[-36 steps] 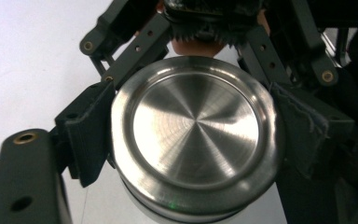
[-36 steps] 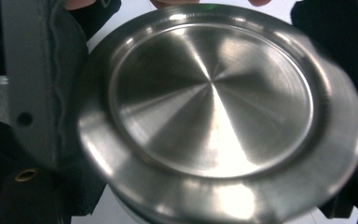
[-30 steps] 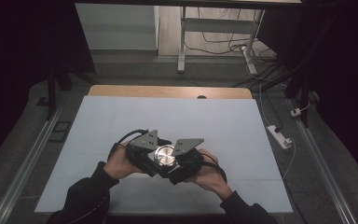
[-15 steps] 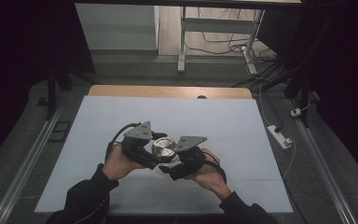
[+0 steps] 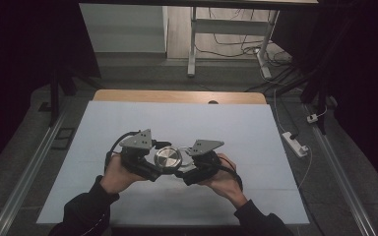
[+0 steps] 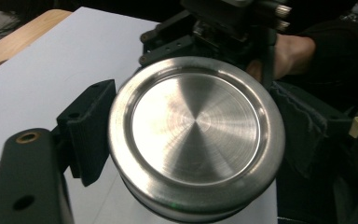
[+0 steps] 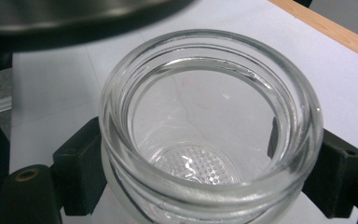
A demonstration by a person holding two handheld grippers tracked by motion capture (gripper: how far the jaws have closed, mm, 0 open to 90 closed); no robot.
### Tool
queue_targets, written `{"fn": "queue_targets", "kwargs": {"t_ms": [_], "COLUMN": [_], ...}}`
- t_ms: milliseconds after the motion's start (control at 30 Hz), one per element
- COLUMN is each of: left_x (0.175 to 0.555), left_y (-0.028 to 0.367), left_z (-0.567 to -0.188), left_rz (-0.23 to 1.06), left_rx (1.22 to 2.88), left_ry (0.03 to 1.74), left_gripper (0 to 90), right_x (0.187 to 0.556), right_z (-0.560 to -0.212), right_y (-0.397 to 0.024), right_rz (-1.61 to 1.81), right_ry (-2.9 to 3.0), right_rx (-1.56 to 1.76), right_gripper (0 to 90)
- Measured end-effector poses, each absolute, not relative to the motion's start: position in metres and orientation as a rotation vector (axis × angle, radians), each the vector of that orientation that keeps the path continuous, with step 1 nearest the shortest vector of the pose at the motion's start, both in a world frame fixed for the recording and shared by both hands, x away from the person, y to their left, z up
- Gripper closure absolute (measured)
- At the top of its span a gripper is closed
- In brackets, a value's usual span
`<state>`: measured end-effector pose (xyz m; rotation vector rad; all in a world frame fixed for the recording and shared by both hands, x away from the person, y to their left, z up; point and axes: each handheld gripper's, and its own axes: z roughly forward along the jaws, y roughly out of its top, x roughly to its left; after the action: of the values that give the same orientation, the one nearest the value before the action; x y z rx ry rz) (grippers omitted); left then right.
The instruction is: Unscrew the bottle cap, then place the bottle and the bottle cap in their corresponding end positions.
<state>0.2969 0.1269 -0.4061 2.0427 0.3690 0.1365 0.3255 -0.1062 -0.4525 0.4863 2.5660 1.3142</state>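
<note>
Lid and jar held apart over the table, one in each tool.

The left tool (image 5: 150, 164) is clamped on a round steel lid (image 6: 196, 135), its black jaws pressing the rim on both sides; seen from above, the lid (image 5: 168, 158) sits between the two hands, flat face up, above the pale table (image 5: 236, 132). The right tool (image 5: 192, 169) is clamped on a clear glass jar (image 7: 209, 135) just below its threaded neck, mouth open toward the camera, with the lid's dark edge (image 7: 74, 18) hanging just above and beside the jar's rim, not seated on it.
</note>
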Motion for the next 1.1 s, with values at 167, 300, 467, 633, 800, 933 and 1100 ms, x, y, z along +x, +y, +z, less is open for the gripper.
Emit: {"fn": "queue_targets", "kwargs": {"t_ms": [167,300,467,633,800,933,1100], "left_x": [0.29,0.285,0.28,0.277,0.273,0.271,0.268], "left_y": [0.128,0.128,0.127,0.125,0.122,0.121,0.12], "left_z": [-0.407,-0.411,-0.415,-0.419,-0.425,-0.431,-0.438], "left_rz": [0.141,0.137,0.139,0.143,0.141,0.133,0.129], "left_rx": [2.046,2.047,2.054,2.064,2.071,2.071,2.06], "left_ry": [0.36,0.351,0.35,0.335,0.324,0.322,0.32], "left_gripper": [20.3,20.3,20.3,20.3,20.3,20.3,20.3], "right_x": [0.328,0.33,0.332,0.335,0.339,0.341,0.345], "right_z": [-0.452,-0.453,-0.453,-0.451,-0.45,-0.449,-0.448], "right_y": [-0.108,-0.109,-0.111,-0.113,-0.115,-0.117,-0.117], "right_rz": [1.312,1.313,1.314,1.32,1.327,1.329,1.331], "right_ry": [2.558,2.559,2.56,2.552,2.541,2.534,2.524], "right_rx": [0.497,0.504,0.509,0.515,0.528,0.536,0.547], "right_gripper": [14.9,14.9,14.9,14.9,14.9,14.9,14.9]}}
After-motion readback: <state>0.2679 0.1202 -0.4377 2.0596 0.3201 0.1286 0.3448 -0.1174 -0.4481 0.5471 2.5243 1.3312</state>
